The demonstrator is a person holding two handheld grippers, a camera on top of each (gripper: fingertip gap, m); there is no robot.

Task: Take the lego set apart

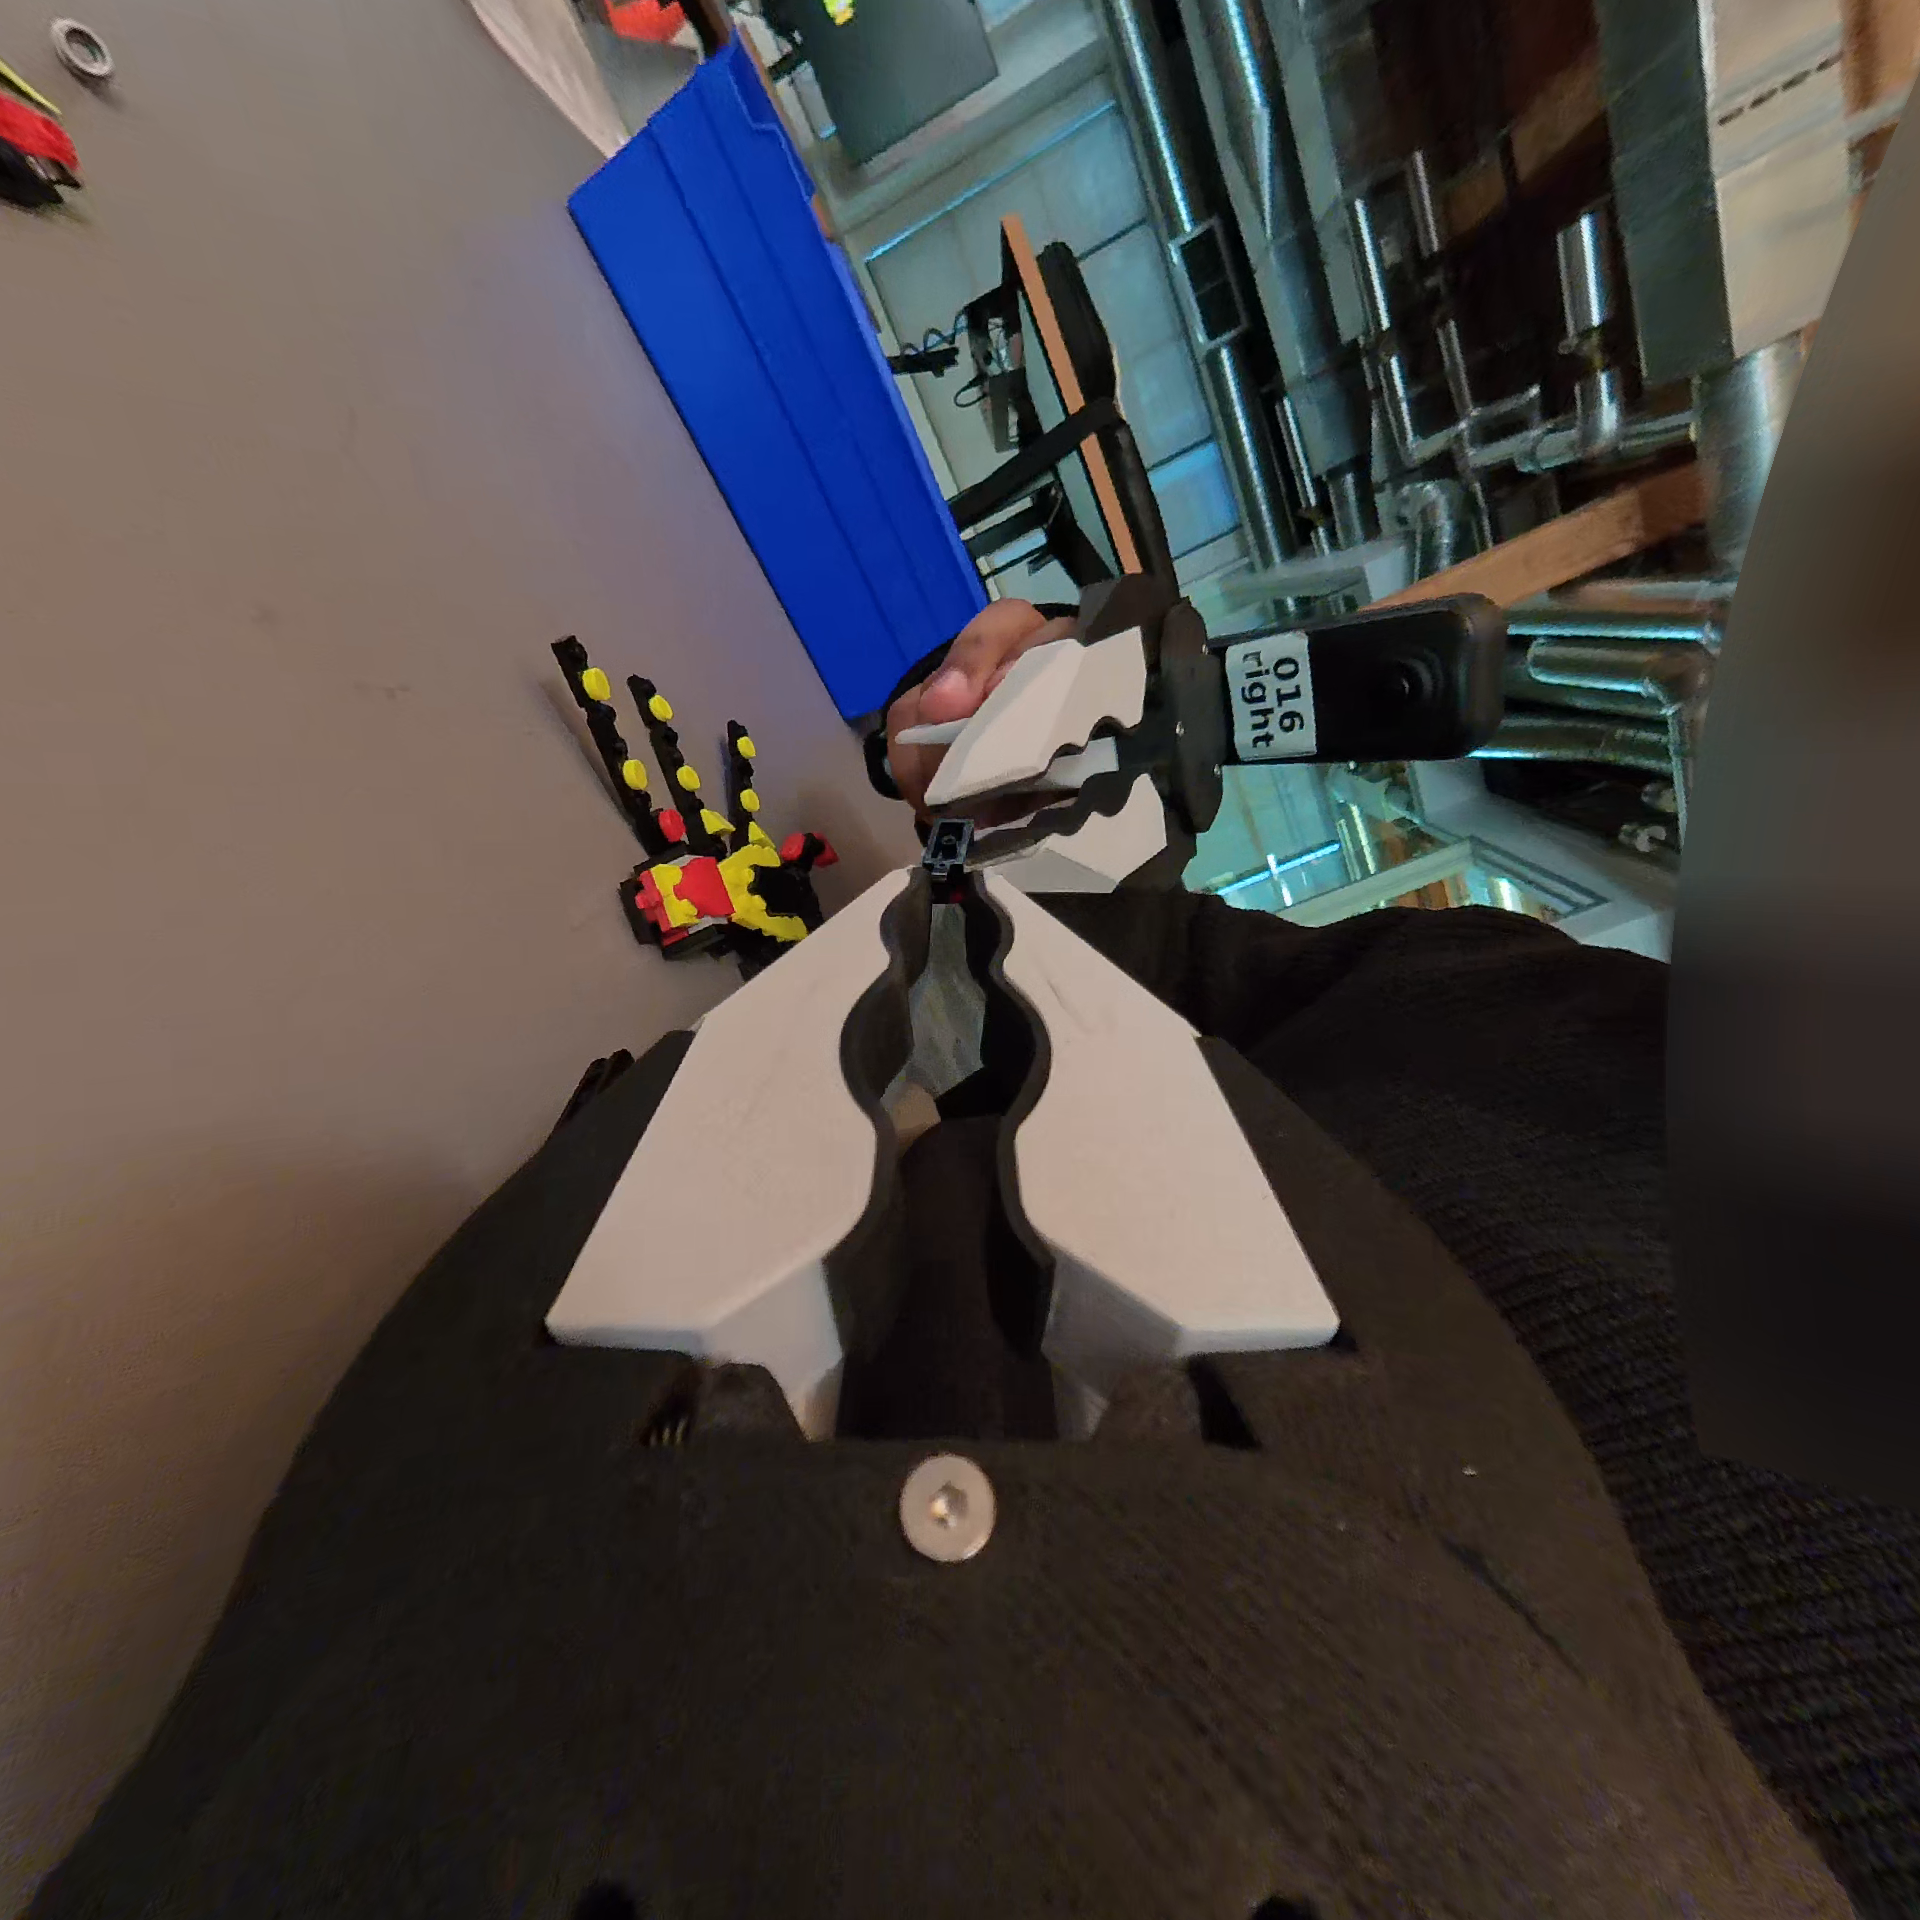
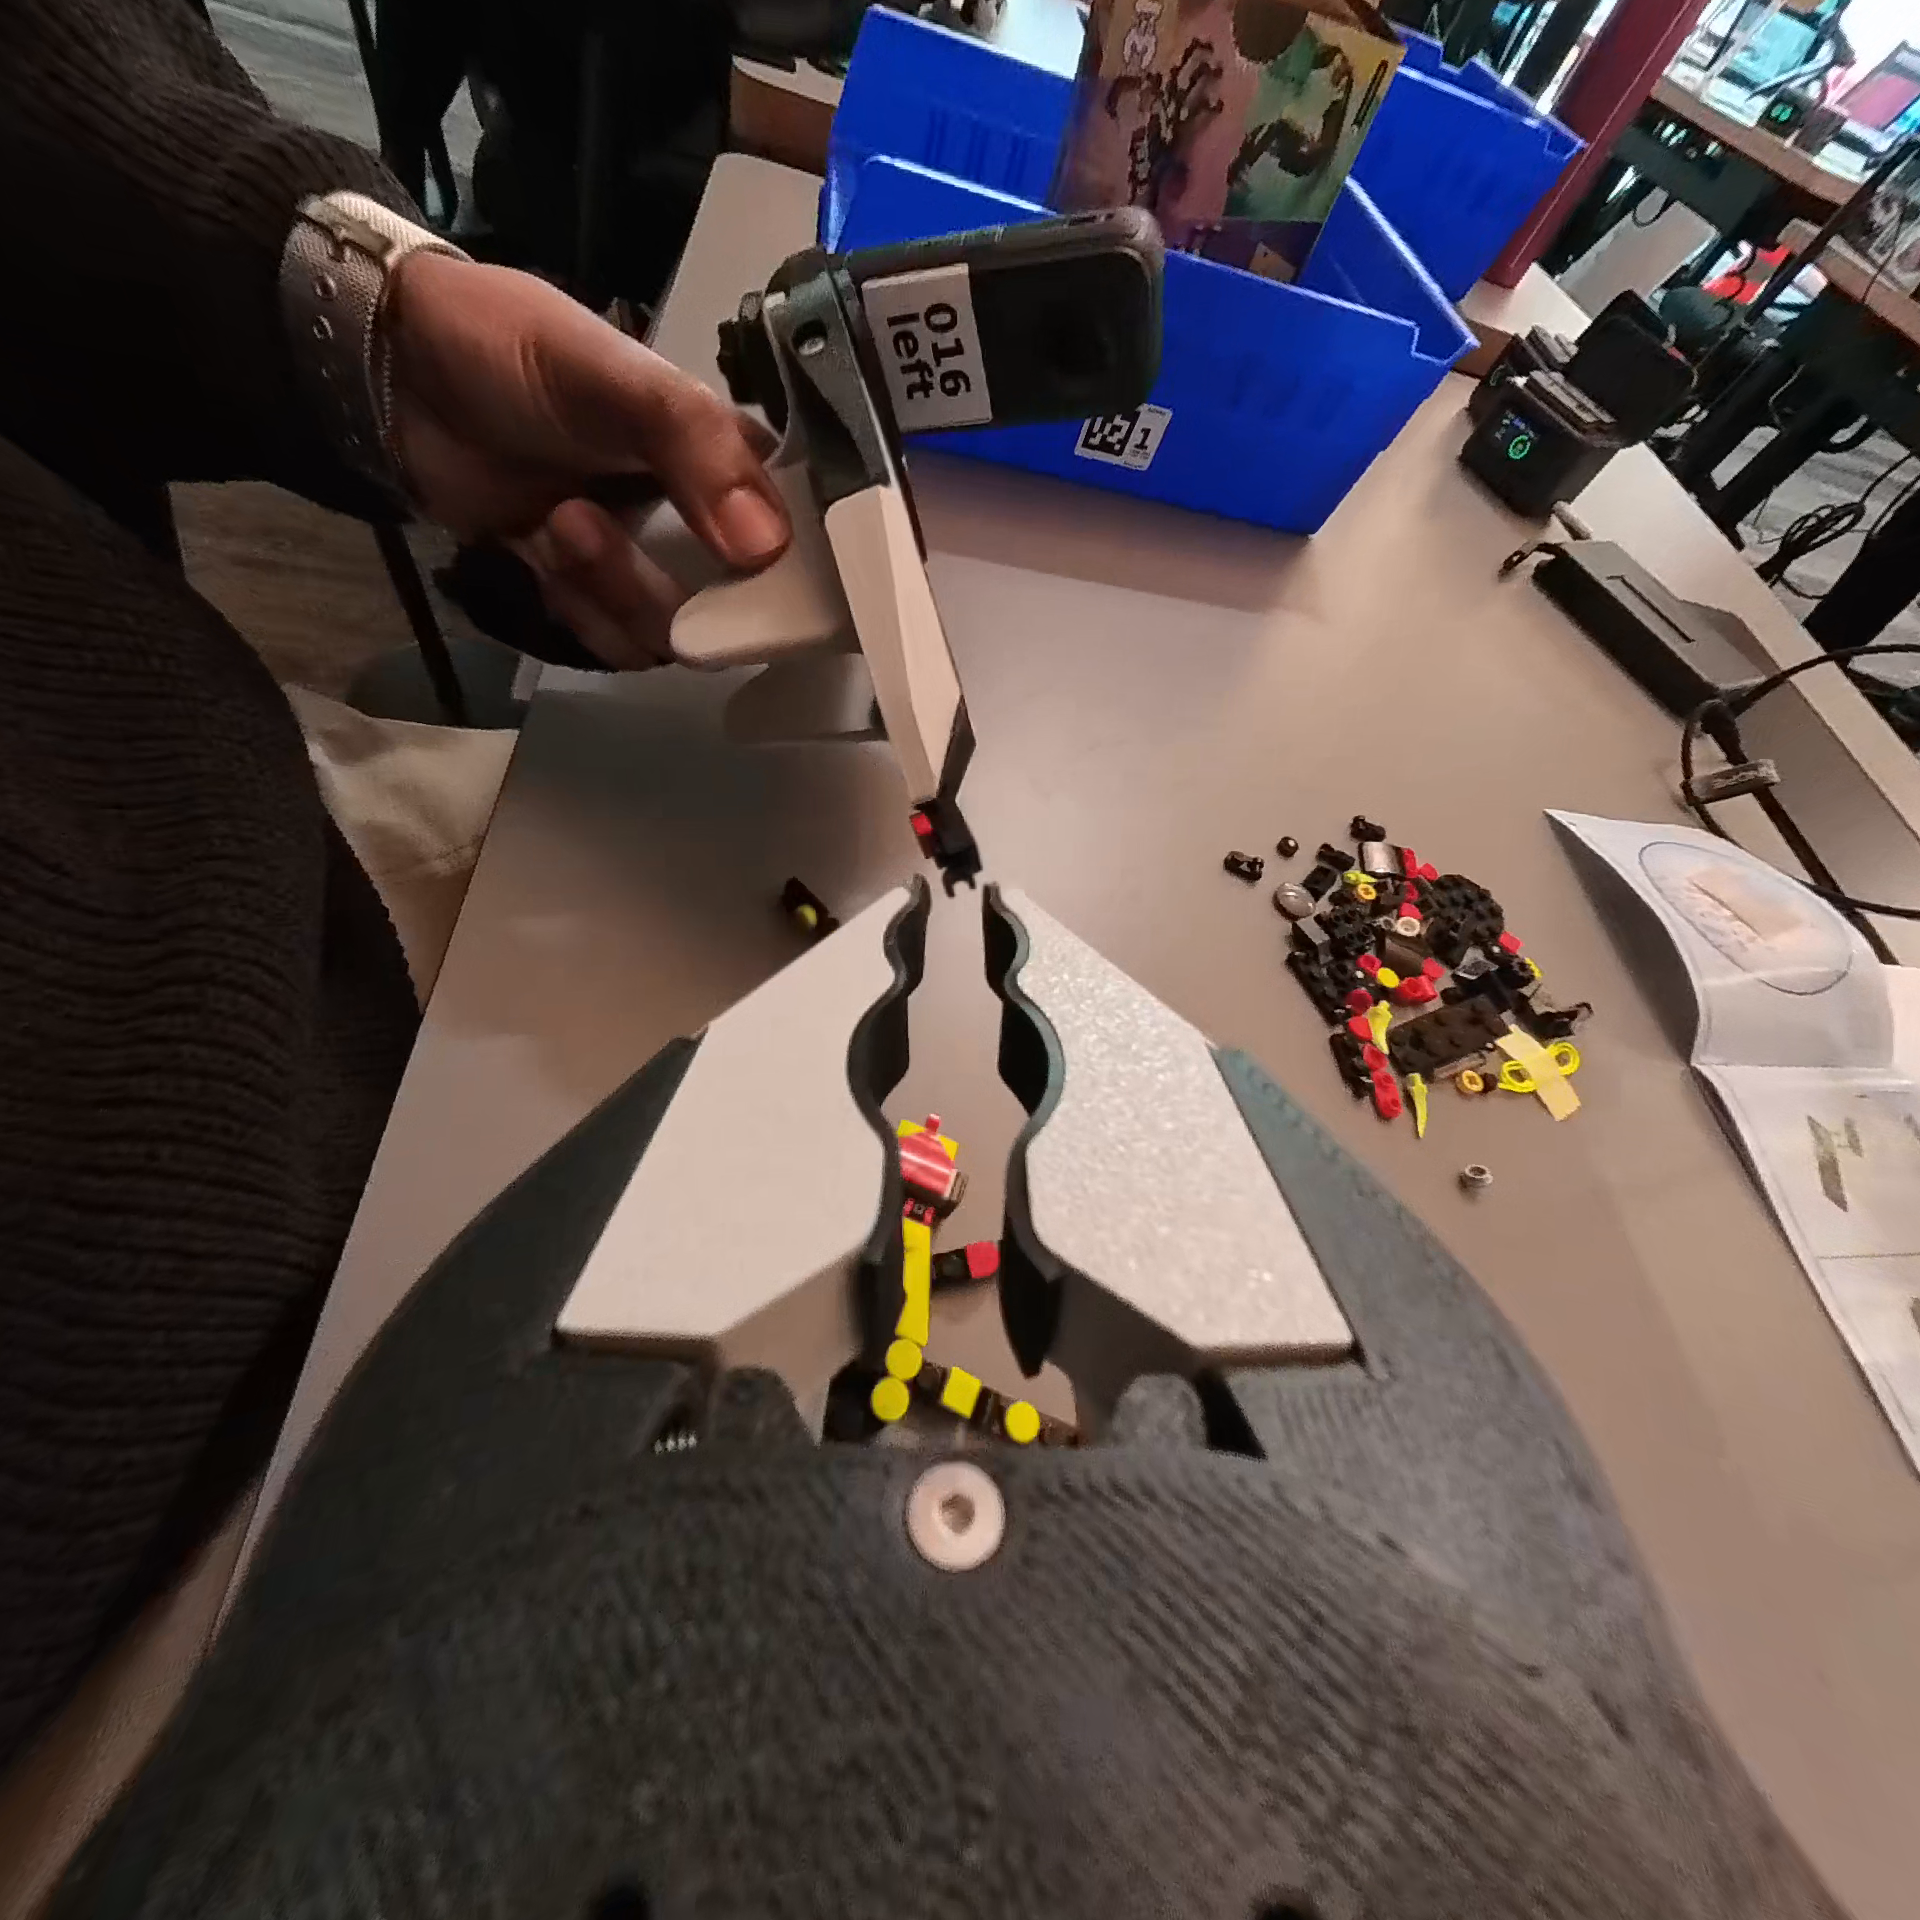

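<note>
Nearest the lens in the right wrist view, the right gripper (image 2: 954, 896) has its fingers a little apart, their tips just short of a tiny black-and-red lego piece (image 2: 943, 840) that hangs from the left gripper (image 2: 940, 800), whose fingers are pressed together on its upper end; in the left wrist view the same piece (image 1: 948, 847) sticks out past the left gripper's tips, with the right gripper (image 1: 971, 831) beside it, its tips so close that touching cannot be ruled out. That piece looks very light, rigid and smooth, likely to twist or pop free if pinched off-centre, so the safest hold is probably square across its flat sides, close to the seam where black meets red. Its long axis runs on in line with the left fingers, the free black end pointing down and toward the right gripper. Below, on the grey table (image 2: 1195, 665), lies the larger remaining model (image 2: 920, 1288), black with yellow studs and a red end, its long spines seen fanned out in the left wrist view (image 1: 717, 831). Farther right sits a pile of loose parts (image 2: 1413, 997), then an open booklet (image 2: 1787, 1049), and beyond, blue bins (image 2: 1247, 436)
</note>
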